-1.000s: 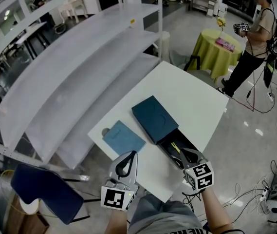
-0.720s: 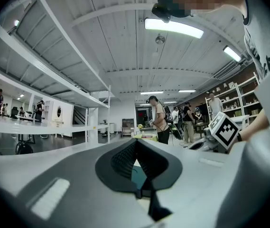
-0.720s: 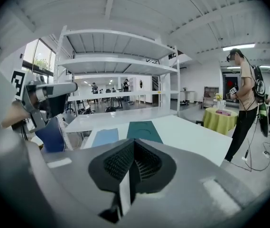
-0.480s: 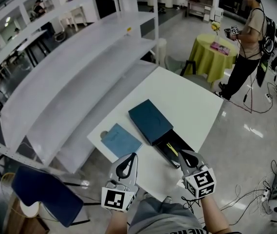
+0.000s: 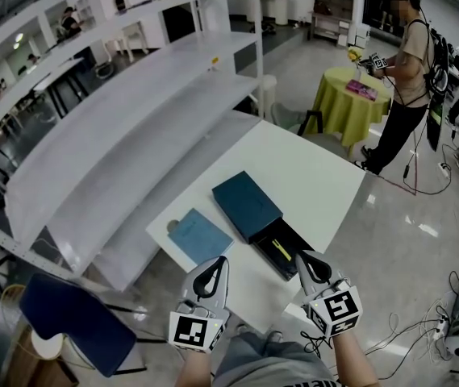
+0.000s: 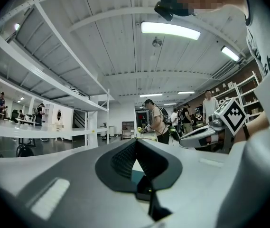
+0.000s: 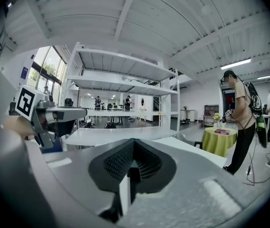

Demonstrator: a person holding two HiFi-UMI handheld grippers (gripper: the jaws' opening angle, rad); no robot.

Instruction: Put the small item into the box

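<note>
On the white table (image 5: 310, 164) lies a dark teal box (image 5: 247, 205). Its black tray (image 5: 292, 258) is slid out toward me, and a small yellow item (image 5: 279, 247) lies in it. My left gripper (image 5: 210, 276) is held above the table's near edge, shut and holding nothing. My right gripper (image 5: 310, 268) hovers just off the tray's near end, also shut and holding nothing. In the left gripper view the pads of the left gripper (image 6: 135, 151) meet. The right gripper view shows the right gripper (image 7: 134, 151) shut the same way.
A light blue flat card (image 5: 199, 235) lies left of the box. White shelving (image 5: 132, 127) runs along the table's left. A blue chair (image 5: 76, 317) stands at lower left. A person (image 5: 402, 71) stands by a yellow-green round table (image 5: 350, 87); cables (image 5: 447, 329) lie on the floor.
My right gripper has drawn back from over the open tray to just off its near end. The left gripper stays shut near the table's edge.
</note>
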